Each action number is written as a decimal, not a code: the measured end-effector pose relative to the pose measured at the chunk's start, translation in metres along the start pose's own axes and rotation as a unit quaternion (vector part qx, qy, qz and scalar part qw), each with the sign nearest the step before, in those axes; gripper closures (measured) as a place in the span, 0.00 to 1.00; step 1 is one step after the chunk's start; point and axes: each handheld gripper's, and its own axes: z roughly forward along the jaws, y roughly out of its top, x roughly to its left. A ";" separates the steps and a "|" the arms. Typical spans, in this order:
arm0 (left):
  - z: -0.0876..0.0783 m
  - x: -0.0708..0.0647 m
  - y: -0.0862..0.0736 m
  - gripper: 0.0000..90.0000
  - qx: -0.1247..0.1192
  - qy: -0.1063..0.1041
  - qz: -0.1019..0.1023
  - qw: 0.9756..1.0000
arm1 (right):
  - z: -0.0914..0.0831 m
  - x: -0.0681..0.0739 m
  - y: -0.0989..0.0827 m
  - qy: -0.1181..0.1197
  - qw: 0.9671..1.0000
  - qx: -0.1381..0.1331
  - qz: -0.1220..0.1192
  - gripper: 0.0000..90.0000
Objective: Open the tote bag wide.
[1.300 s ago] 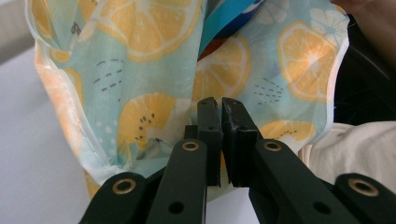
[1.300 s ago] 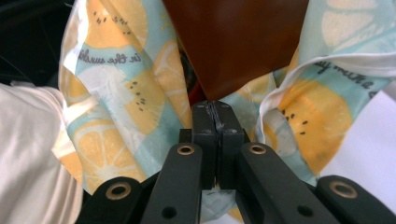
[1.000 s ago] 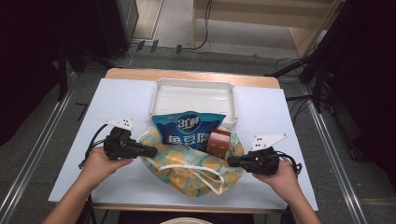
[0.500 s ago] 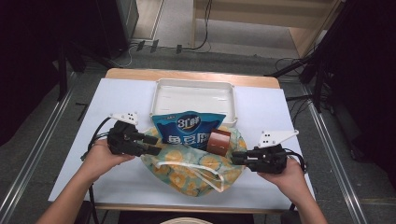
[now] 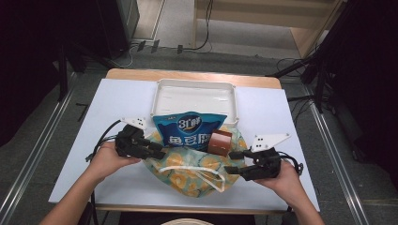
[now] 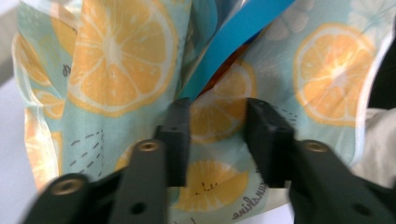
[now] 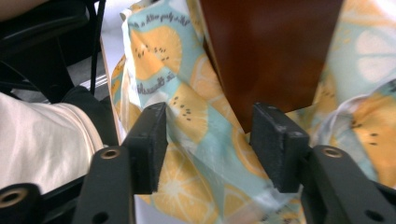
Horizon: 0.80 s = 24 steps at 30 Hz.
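Lemon-print bag [image 5: 195,171] sits at the near edge of the desk, right in the middle, with a blue snack pouch [image 5: 190,132] and a brown box [image 5: 220,142] poking out of its mouth toward the white tray [image 5: 195,96] behind it. We've got one tool on each side of it. A second ago both were pinching the fabric; now both have let go. Our left gripper [image 5: 157,151] has its jaws partly spread after just narrowing again, with bag cloth lying between them but not squeezed. Our right gripper [image 5: 234,161] has just been opening, jaws apart around the fabric under the brown box. So we reckon the bag is released and resting on its own, drawstring [image 5: 197,172] loose on top, and we're either regripping or done here.
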 end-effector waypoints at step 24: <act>-0.010 -0.018 -0.018 1.00 -0.017 -0.047 -0.008 0.999 | -0.001 0.017 -0.013 0.038 0.999 0.016 -0.016 1.00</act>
